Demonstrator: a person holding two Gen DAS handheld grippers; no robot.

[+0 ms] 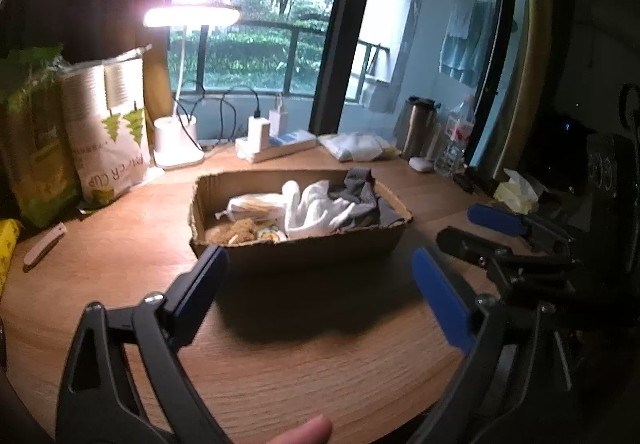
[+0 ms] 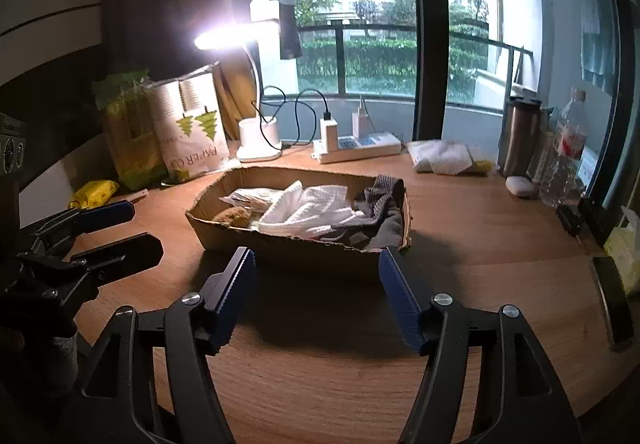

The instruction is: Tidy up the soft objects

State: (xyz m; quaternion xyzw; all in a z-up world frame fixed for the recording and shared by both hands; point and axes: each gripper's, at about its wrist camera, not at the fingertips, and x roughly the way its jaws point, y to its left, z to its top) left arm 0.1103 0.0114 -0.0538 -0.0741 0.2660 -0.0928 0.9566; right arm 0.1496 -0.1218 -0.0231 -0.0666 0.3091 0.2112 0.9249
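While both tongs (image 1: 316, 268) (image 2: 318, 264) gape, cardboard tray (image 2: 280, 244) holds white cloth (image 2: 316, 209), grey cloth (image 2: 380, 219).

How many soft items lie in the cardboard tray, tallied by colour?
White cloth: 1
Grey cloth: 1
Brown plush toy: 1
Pale wrapped bundle: 1
Total: 4 in the cardboard tray, though folds may hide more. The left claw and right claw are both open and hold nothing.
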